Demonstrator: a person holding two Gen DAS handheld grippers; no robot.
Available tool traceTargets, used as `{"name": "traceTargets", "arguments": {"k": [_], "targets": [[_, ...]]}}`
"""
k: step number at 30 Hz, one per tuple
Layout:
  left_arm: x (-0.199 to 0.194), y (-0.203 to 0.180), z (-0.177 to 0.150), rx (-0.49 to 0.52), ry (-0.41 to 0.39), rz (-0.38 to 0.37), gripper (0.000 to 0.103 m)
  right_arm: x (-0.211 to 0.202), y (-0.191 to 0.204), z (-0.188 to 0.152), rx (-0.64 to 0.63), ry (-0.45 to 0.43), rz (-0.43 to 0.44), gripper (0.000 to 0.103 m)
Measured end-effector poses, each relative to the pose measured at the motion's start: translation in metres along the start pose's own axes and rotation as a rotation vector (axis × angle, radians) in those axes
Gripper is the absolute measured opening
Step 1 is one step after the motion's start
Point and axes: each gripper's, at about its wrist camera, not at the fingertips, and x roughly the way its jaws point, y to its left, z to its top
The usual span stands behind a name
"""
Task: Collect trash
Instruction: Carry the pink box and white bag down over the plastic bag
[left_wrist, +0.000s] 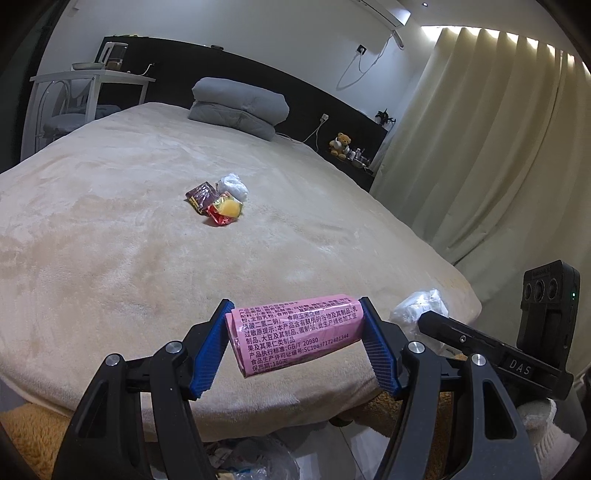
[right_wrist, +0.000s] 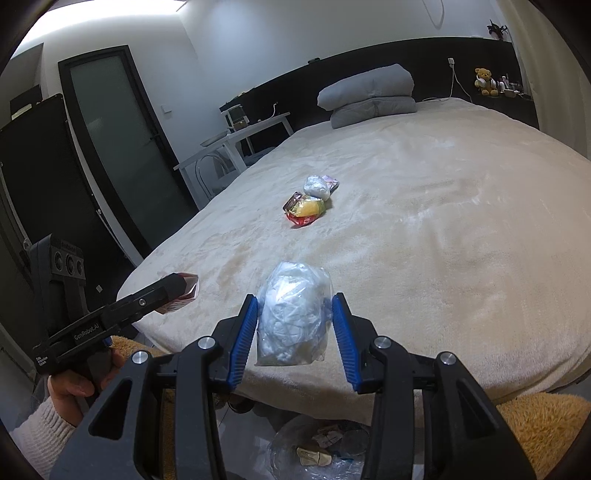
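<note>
My left gripper (left_wrist: 295, 343) is shut on a pink printed wrapper (left_wrist: 295, 338), held above the foot edge of the bed. My right gripper (right_wrist: 295, 328) is shut on a clear plastic bag of white crumpled paper (right_wrist: 291, 317); the bag also shows in the left wrist view (left_wrist: 419, 308). The left gripper (right_wrist: 122, 314) shows in the right wrist view with the wrapper (right_wrist: 183, 293). A pile of trash lies mid-bed: a dark red wrapper (left_wrist: 201, 195), a white wad (left_wrist: 232, 186), a yellow and red packet (left_wrist: 225, 212). The pile also shows in the right wrist view (right_wrist: 306, 206).
A beige blanket covers the bed (left_wrist: 110, 240). A folded grey quilt (left_wrist: 240, 107) lies at the head. A clear bag of trash (right_wrist: 321, 446) sits on the floor below the grippers. A white side table (left_wrist: 92, 79) stands left, curtains (left_wrist: 480, 147) right.
</note>
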Motion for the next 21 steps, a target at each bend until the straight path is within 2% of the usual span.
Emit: {"name": "traceTargets", "arguments": {"k": [11,21], "targets": [[-0.007,-0.019,-0.025,0.017,0.053,-0.026,0.066,-0.012,0.004,-0.02,0.01,0.035,-0.005,0.042],[-0.004,-0.019,-0.043,-0.001,0.135,-0.028,0.066,0.006,0.01,-0.041,0.009,0.159,-0.021,0.042]]}}
